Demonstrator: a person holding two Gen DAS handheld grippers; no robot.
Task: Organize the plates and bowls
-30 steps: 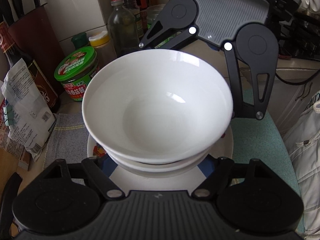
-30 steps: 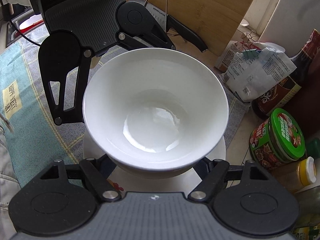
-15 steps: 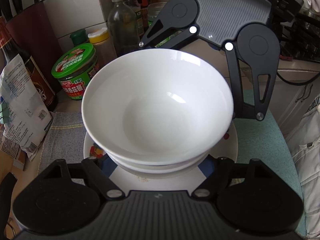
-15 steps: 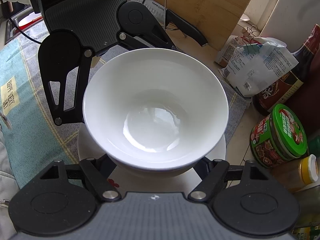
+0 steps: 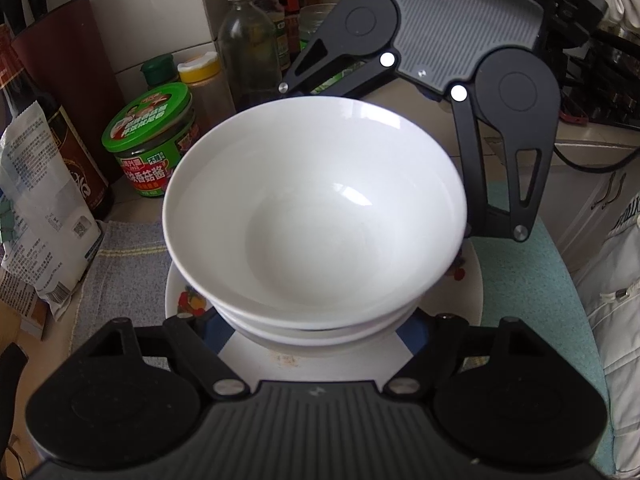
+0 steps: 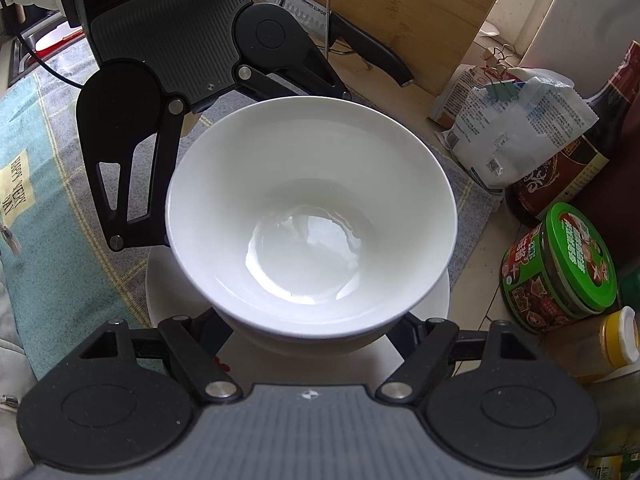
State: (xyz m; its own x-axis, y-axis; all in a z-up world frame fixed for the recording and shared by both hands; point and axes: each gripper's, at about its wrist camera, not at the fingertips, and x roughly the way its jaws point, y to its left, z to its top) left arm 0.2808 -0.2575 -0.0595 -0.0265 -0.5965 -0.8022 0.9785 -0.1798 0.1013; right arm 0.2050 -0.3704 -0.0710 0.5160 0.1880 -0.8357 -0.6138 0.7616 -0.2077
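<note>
A kitchen counter crowded with jars and bottles is lying before us. We are bracketing the stacked white bowls (image 5: 316,216) on the plate (image 5: 320,360), left gripper (image 5: 314,320) and right gripper (image 6: 316,320) both spread around them from opposite sides.

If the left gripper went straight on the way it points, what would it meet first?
Most likely the stacked white bowls on the plate, which sit directly between its fingers; beyond them is the right gripper. Depth is unclear.

Stacked bowls (image 5: 316,216) hide both grippers' fingertips (grip unreadable); plate (image 5: 320,356) centre covered too
</note>
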